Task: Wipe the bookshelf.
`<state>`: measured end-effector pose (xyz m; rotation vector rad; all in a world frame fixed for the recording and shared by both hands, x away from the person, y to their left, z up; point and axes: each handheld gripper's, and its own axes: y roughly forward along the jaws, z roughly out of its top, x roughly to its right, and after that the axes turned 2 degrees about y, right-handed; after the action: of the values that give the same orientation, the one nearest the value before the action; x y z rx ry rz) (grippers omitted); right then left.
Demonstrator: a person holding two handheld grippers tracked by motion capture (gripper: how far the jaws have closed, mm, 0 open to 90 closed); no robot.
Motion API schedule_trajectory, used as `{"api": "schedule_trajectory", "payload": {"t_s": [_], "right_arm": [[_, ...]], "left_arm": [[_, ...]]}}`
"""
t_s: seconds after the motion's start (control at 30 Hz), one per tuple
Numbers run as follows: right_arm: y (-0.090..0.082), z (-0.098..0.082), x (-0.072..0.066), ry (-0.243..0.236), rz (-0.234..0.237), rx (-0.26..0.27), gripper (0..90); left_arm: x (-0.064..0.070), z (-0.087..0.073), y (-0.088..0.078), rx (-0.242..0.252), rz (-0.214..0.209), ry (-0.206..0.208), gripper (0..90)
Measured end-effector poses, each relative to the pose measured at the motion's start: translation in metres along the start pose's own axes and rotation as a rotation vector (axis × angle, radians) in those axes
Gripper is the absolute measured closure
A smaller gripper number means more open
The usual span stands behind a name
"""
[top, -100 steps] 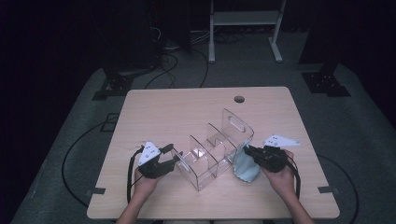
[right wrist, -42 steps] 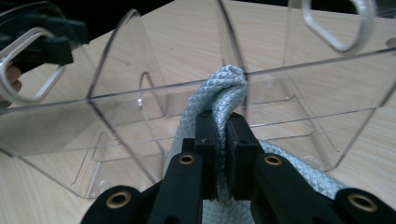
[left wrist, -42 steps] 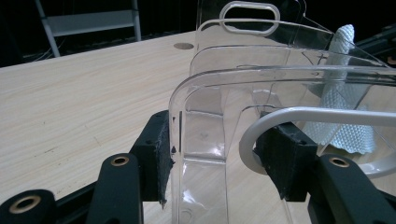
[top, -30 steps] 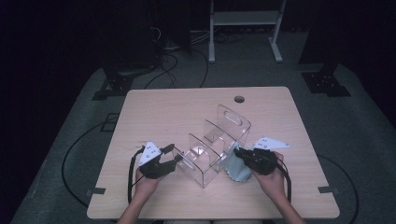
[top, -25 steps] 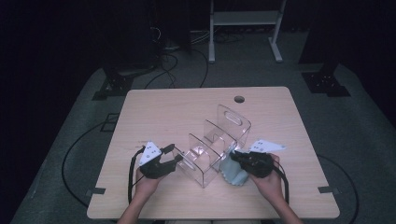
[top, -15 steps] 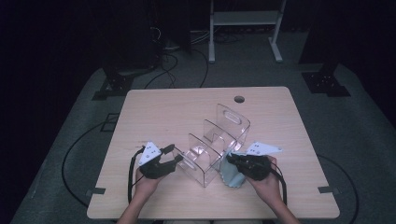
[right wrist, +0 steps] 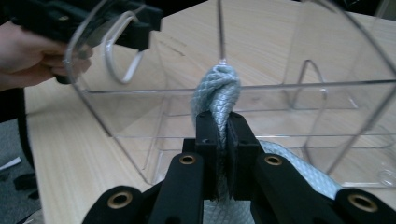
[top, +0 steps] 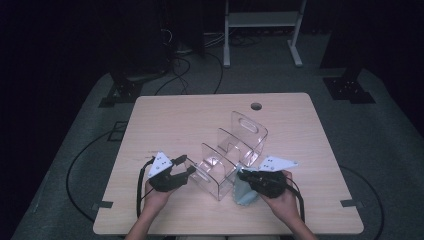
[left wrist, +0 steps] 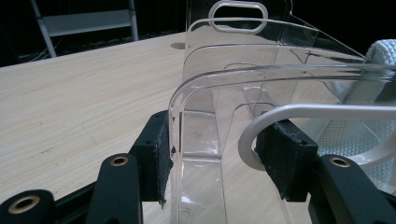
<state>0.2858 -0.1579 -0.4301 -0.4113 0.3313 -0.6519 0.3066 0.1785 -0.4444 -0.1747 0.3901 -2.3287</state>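
Dark room, cables on the floor, pale wood counter (top: pixel 180 120).

High view: clear acrylic organizer (top: pixel 232 152) runs long-axis 7-to-1 o'clock at counter centre. Left hand-held gripper (top: pixel 186 169) sits at its 8 o'clock end; right hand-held gripper (top: pixel 242 175) at its 4 o'clock side, pinching a pale blue cloth (top: pixel 244 192). Right hand is nearer the cloth.

Left gripper view: jaws narrowed on the organizer's end wall (left wrist: pixel 196 140), pads either side of it and its white handle loop (left wrist: pixel 299 114).

Right gripper view: jaws clamped on the cloth (right wrist: pixel 219 95), organizer side wall (right wrist: pixel 280 112) just ahead at 12 o'clock. Judged next: lift the cloth over that wall. Cloth's lower part is cut off; target compartment unclear.
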Motion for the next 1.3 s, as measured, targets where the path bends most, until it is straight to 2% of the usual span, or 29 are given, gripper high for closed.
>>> {"api": "schedule_trajectory", "payload": {"t_s": [0.1, 0.13, 0.2, 0.23, 0.33, 0.4, 0.5, 0.53, 0.63, 0.7, 0.77, 0.9, 0.97, 1.03, 1.07, 1.17, 1.23, 1.3], "right_arm": [[-0.001, 0.001, 0.012, 0.04, -0.033, 0.013, 84.5], [-0.001, 0.0, 0.014, 0.057, -0.03, 0.017, 84.6], [-0.001, 0.0, 0.012, 0.06, -0.028, 0.018, 84.6], [0.001, -0.001, 0.001, 0.035, 0.0, 0.007, 84.5], [0.003, -0.001, -0.008, 0.018, 0.046, 0.004, 84.5], [0.003, 0.0, -0.004, 0.017, 0.037, 0.007, 84.4], [0.002, 0.0, 0.006, 0.043, -0.001, 0.017, 84.5], [0.002, 0.0, 0.007, 0.051, -0.001, 0.016, 84.5], [0.003, 0.0, -0.002, 0.033, 0.025, 0.008, 84.6], [0.006, 0.0, -0.013, -0.007, 0.042, 0.0, 84.5], [0.006, 0.0, -0.013, -0.011, 0.05, -0.005, 84.5], [0.003, 0.002, 0.0, 0.022, -0.011, 0.002, 84.6], [0.003, 0.001, -0.001, 0.027, -0.003, 0.003, 84.6], [0.004, 0.0, -0.011, 0.012, 0.019, -0.002, 84.5], [0.006, 0.0, -0.017, 0.012, 0.054, -0.004, 84.5], [0.01, -0.002, -0.03, -0.001, 0.102, -0.015, 84.4], [0.011, -0.001, -0.032, -0.005, 0.115, -0.016, 84.5], [0.01, 0.0, -0.026, 0.0, 0.101, -0.014, 84.4]], "left_arm": [[0.0, 0.0, 0.0, 0.001, -0.002, -0.001, 46.0], [0.001, 0.0, 0.0, 0.0, -0.002, -0.001, 46.0], [0.001, 0.0, 0.0, 0.002, -0.001, -0.002, 46.0], [0.001, 0.0, 0.0, 0.002, 0.002, 0.0, 46.0], [0.0, 0.0, 0.0, 0.004, 0.004, -0.003, 45.9], [0.0, -0.001, 0.0, 0.007, 0.001, -0.009, 46.0], [0.001, 0.0, 0.0, 0.002, 0.0, -0.001, 46.0], [0.001, 0.0, 0.0, 0.001, -0.001, -0.001, 46.0], [0.0, 0.0, 0.0, 0.002, -0.001, -0.001, 46.0], [0.0, 0.0, 0.0, 0.003, 0.0, -0.003, 46.0], [-0.001, 0.0, -0.001, 0.003, -0.002, -0.003, 46.1], [0.001, 0.0, 0.0, 0.004, 0.002, -0.002, 46.1], [0.002, 0.0, 0.0, 0.006, 0.009, -0.001, 46.0], [0.002, 0.0, 0.001, 0.005, 0.011, -0.001, 46.0], [0.002, 0.0, 0.0, 0.006, 0.013, 0.0, 46.0], [0.001, -0.001, -0.001, 0.006, 0.023, -0.003, 45.9], [0.0, -0.001, -0.001, 0.007, 0.021, -0.005, 46.1], [-0.001, -0.001, -0.001, 0.006, 0.015, -0.006, 46.1]]}}
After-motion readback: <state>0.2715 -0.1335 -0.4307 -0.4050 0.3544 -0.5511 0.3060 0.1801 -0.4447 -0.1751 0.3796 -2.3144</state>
